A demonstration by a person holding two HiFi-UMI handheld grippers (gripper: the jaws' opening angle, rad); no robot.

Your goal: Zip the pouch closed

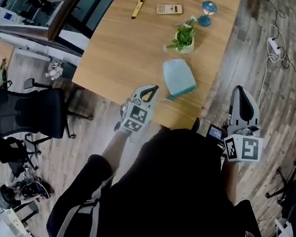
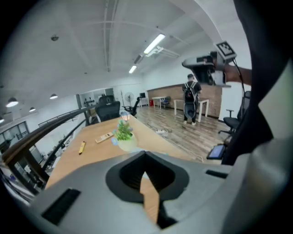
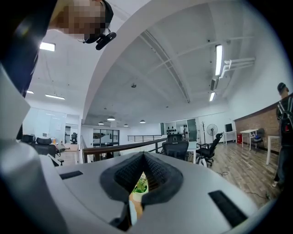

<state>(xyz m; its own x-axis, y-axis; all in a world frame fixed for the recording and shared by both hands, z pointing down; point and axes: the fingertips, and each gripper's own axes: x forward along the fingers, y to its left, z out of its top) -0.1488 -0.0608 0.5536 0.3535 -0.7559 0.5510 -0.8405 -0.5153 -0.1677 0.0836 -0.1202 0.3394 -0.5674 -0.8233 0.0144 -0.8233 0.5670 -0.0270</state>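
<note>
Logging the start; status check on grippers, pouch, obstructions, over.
Left gripper, right gripper shut, empty. Pouch on table, untouched, just ahead of left gripper. Potted plant beyond pouch, not blocking.

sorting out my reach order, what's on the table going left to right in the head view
yellow marker → calculator → potted plant → blue hourglass. The pouch is left out: its width overlaps both the plant and the hourglass.

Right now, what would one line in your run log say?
task: zipping not started | pouch: on table, untouched | left claw: shut, empty, at table edge | right claw: shut, empty, beside table
</note>
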